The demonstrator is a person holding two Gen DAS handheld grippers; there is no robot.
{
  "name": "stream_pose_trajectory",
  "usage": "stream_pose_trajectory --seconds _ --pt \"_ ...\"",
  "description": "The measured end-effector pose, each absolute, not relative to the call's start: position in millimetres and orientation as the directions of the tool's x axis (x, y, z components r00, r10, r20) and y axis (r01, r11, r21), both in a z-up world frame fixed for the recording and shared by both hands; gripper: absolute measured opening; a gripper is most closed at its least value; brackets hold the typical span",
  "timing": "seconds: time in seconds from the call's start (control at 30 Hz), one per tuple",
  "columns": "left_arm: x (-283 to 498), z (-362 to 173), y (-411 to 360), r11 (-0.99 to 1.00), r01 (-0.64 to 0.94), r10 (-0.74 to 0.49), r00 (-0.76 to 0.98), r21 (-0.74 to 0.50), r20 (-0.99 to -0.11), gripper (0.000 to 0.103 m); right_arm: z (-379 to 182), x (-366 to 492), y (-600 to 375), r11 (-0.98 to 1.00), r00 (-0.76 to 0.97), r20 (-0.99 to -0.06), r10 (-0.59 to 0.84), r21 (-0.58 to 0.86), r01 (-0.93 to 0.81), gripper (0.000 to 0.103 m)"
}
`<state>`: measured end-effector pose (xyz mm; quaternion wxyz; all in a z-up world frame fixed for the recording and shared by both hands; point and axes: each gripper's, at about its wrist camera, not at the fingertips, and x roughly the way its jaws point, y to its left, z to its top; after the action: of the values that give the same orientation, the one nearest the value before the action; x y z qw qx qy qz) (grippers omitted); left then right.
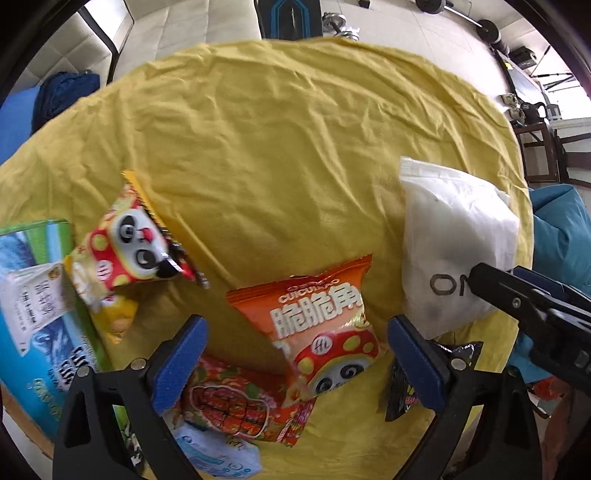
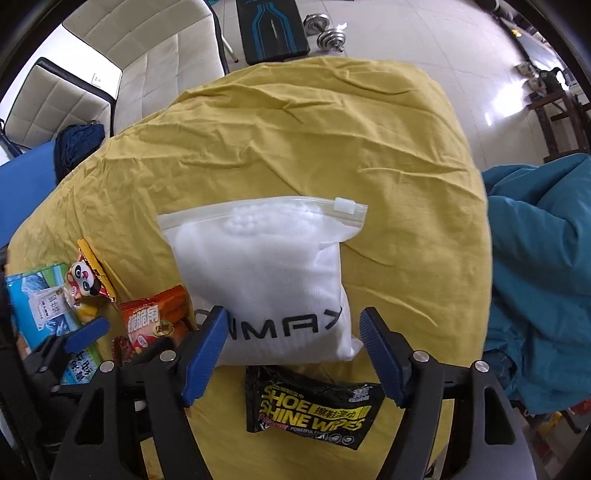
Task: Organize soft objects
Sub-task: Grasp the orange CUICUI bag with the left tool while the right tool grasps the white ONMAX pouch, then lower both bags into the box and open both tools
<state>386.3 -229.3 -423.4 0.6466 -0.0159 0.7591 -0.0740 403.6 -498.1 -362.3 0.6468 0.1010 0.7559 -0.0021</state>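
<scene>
Soft packs lie on a yellow cloth (image 1: 288,147). My left gripper (image 1: 295,354) is open, its blue pads on either side of an orange snack bag (image 1: 317,317). A panda snack bag (image 1: 125,254) lies to its left, a red snack pack (image 1: 236,402) below. My right gripper (image 2: 291,354) is open over the lower edge of a white zip bag (image 2: 266,273), also in the left wrist view (image 1: 454,251). A black shoe wipes pack (image 2: 310,406) lies just under it. The right gripper shows in the left wrist view (image 1: 480,280) at the white bag's corner.
A blue-green wipes pack (image 1: 33,317) lies at the cloth's left edge, also in the right wrist view (image 2: 40,299). A teal cloth (image 2: 543,258) is heaped to the right. A white padded chair (image 2: 74,74), dumbbells (image 2: 325,31) and a dark mat (image 2: 273,29) stand beyond.
</scene>
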Motion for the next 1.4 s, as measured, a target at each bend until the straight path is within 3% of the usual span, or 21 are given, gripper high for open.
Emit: stream_pose_trajectory --seconds 0.03,0.07,0.17,0.37,0.47,0.57,0.7,0.8,1.07,1.4 --pt "385.5 -430.4 -231.6 0.988 0.063 -0.128 -0.182 -0.142 -0.975 0.092 -367.2 406.2 -498.9 0.974 -0.151 -0.972 0.178 0.152 0.169 0.076" --pt "385.9 -436.8 -234.1 0.988 0.060 -0.130 -0.200 -0.145 -0.971 0.078 -370.7 409.2 -499.4 0.969 -0.156 -0.968 0.199 0.170 0.177 0.076" --pt "382.9 -450.1 -236.7 0.989 0.062 -0.117 -0.234 -0.135 -0.965 0.056 -374.7 409.3 -499.8 0.962 -0.163 -0.961 0.222 0.188 0.199 0.083" --pt "382.2 -447.4 -219.0 0.992 0.117 -0.031 -0.164 -0.050 -0.986 0.055 -394.7 416.2 -486.4 0.967 -0.175 -0.962 0.210 0.178 0.183 0.097" --pt "385.6 -453.8 -214.9 0.993 0.106 -0.041 -0.179 -0.061 -0.983 0.054 -407.0 418.0 -470.3 0.974 -0.177 -0.969 0.173 0.142 0.177 0.097" --pt "387.8 -460.1 -215.2 0.992 0.114 -0.027 -0.170 -0.047 -0.985 0.047 -410.8 416.8 -460.4 0.984 -0.165 -0.979 0.124 0.099 0.149 0.089" --pt "383.2 -449.7 -216.6 0.992 0.116 -0.035 -0.146 -0.052 -0.989 0.044 -403.6 406.8 -449.2 0.992 -0.154 -0.985 0.074 0.057 0.113 0.074" --pt "378.9 -436.3 -221.0 0.991 0.132 -0.021 -0.106 -0.035 -0.994 0.044 -394.6 402.5 -449.0 0.990 -0.137 -0.987 0.087 0.069 0.126 0.068" --pt "372.1 -386.7 -217.5 0.990 0.136 -0.027 -0.009 -0.028 -1.000 0.044 -363.6 368.7 -469.5 0.979 -0.074 -0.989 0.126 0.112 0.167 0.065" --pt "350.0 -301.7 -180.0 0.986 0.123 -0.124 0.097 -0.111 -0.988 0.044 -286.5 317.2 -452.2 0.963 0.044 -0.980 0.194 0.199 0.181 0.065"
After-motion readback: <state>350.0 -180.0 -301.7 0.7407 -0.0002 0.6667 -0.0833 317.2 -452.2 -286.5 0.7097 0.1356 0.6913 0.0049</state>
